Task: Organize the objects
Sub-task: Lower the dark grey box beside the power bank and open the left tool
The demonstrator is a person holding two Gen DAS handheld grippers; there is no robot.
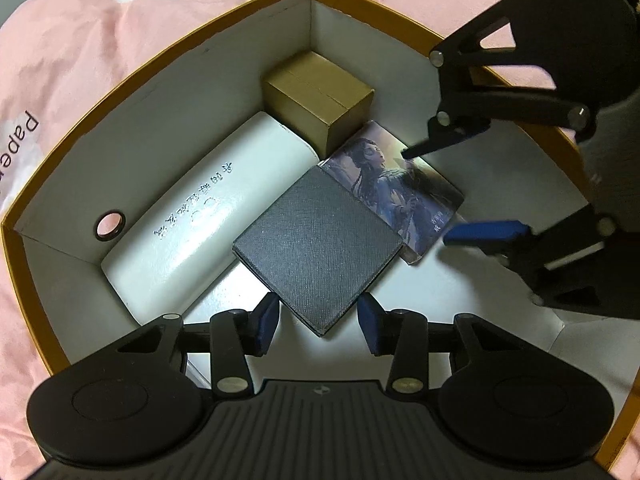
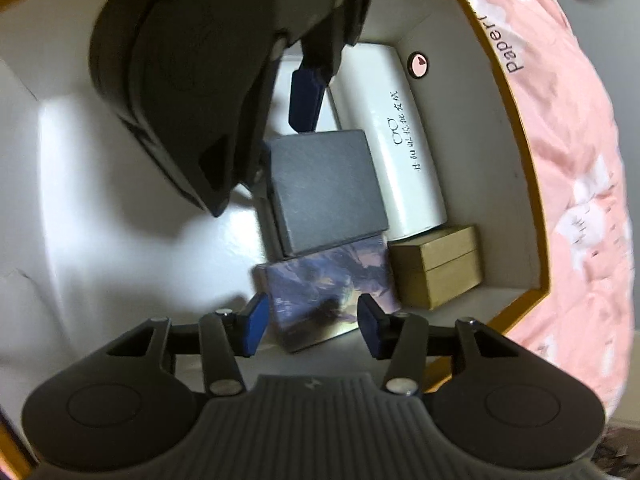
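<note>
My left tool (image 1: 319, 326) half-open, straddling dark grey textured square box (image 1: 318, 250), pads not touching; right tool (image 2: 313, 326) likewise around picture-printed box (image 2: 328, 300), both inside orange-rimmed carton (image 1: 160, 56). Risk: grey box slides off, overlapping it.

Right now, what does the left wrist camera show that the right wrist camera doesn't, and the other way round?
Only the left wrist view shows the left gripper whole, astride the grey box's near corner, pads apart from it, and the whole picture on the illustrated card box.

Only the right wrist view shows the right gripper whole, straddling that card box.

Both show the white case, brown box and orange-rimmed box on pink bedding.
</note>
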